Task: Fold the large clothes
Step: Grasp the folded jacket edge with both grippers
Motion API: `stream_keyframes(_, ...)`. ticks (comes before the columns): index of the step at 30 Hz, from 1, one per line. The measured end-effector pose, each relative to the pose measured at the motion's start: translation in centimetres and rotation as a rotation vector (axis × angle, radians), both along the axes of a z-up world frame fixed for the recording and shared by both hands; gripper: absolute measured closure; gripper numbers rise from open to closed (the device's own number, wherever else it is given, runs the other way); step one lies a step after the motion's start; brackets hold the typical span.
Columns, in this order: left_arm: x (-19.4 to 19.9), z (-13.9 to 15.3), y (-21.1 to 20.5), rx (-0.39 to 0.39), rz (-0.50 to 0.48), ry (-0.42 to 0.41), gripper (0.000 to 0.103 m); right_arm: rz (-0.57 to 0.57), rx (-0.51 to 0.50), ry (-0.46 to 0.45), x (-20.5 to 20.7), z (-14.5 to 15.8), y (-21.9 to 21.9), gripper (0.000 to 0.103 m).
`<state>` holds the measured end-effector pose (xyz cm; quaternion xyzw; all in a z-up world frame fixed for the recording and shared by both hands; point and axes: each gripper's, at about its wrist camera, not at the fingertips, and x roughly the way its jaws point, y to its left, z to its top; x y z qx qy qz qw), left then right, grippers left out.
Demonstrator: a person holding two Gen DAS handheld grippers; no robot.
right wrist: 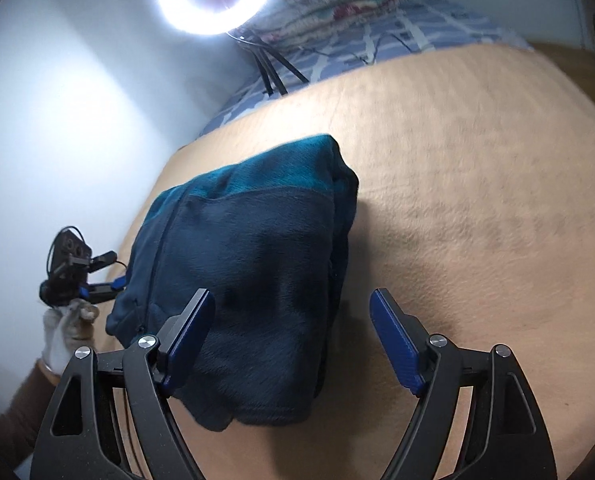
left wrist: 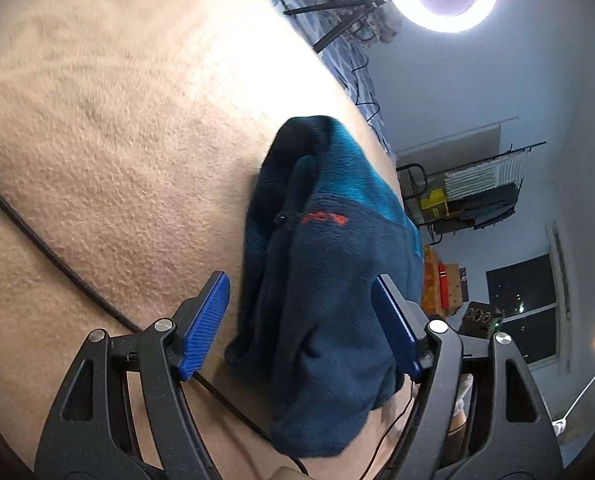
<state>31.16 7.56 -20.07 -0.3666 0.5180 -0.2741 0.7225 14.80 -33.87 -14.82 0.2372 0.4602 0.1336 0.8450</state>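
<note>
Fleece (right wrist: 253, 280) lies folded in a compact bundle on tan blanket (right wrist: 477, 200), both grippers (L (left wrist: 301, 328), R (right wrist: 293, 340)) spread w/ nothing held; looks near done, so just press edges flat, don't snag layers.

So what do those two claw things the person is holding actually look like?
Both look alike. The left gripper and right gripper are black plastic frames with cut-out slots and silver round bolts at the joints. Their fingers carry ribbed bright-blue pads. In the right wrist view, the person's left hand wears a white glove and a brown sleeve.
</note>
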Motion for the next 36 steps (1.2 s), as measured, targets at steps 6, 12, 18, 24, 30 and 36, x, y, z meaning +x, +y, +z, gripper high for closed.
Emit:
stream_keyframes(6,1.5,-1.7,-1.1,-0.011,-0.015,0.035,0.027,0.025,0.039,0.023,1.6,-1.9,0.3,0.023)
stream_keyframes(12,2.7,-1.7,-2.3,-0.002,-0.028,0.020,0.028,0.031,0.160,0.059,3.2,-4.2,0.2,0.023)
stream_keyframes(18,2.3,-1.2,-4.1,0.048,-0.071,-0.013,0.051,0.032,0.276,0.053,3.2,-5.1,0.4,0.032)
stream_keyframes(24,2.3,0.0,-5.2,0.134,-0.072,-0.049,0.064,0.031,0.257,0.056,2.7,-4.4,0.8,0.060)
stream_keyframes(30,2.4,0.8,-5.7,0.209,-0.092,-0.075,0.069,0.037,0.148,0.043,2.5,-2.6,2.1,0.070)
stream_keyframes(36,3.6,-0.8,-4.5,0.171,-0.070,0.007,0.031,0.017,0.125,0.062,2.3,-2.6,1.7,0.048)
